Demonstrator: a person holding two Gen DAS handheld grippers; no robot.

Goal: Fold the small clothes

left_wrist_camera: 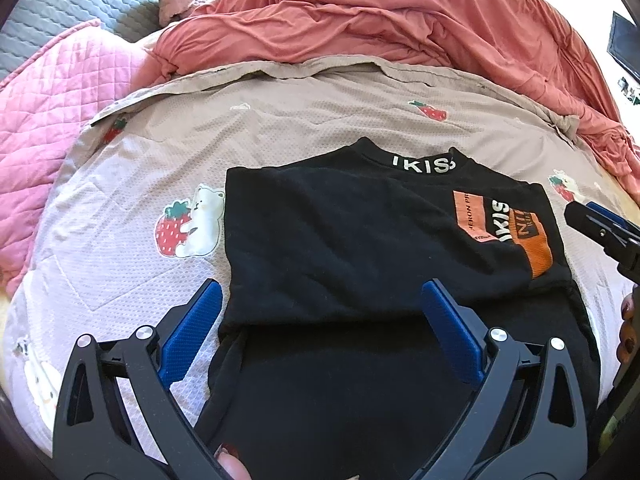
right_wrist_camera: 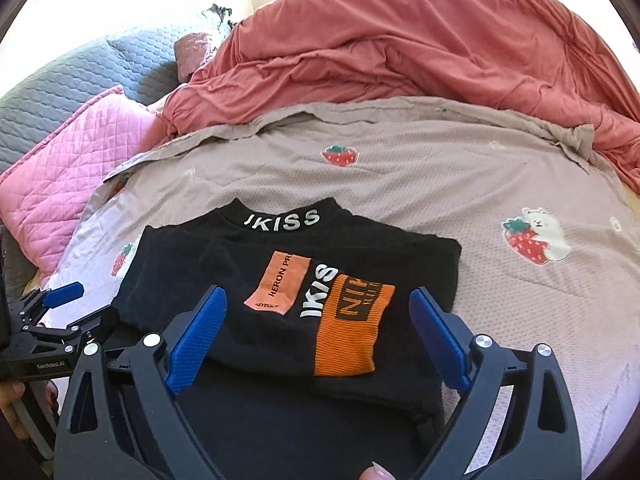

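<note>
A small black top (left_wrist_camera: 340,236) with white "IKISS" collar lettering and an orange chest patch (right_wrist_camera: 344,320) lies partly folded on the bed, sides turned in, collar away from me. My left gripper (left_wrist_camera: 320,300) is open and empty, hovering over the garment's lower left part. My right gripper (right_wrist_camera: 318,304) is open and empty above the garment's lower right, just short of the patch. The right gripper also shows at the right edge of the left wrist view (left_wrist_camera: 600,224). The left gripper shows at the left edge of the right wrist view (right_wrist_camera: 60,312).
The top lies on a beige strawberry-and-bear print sheet (left_wrist_camera: 280,120). A rumpled coral duvet (left_wrist_camera: 380,20) is heaped behind it. A pink quilted pillow (left_wrist_camera: 52,100) and a grey quilted cover (left_wrist_camera: 80,4) lie at the far left.
</note>
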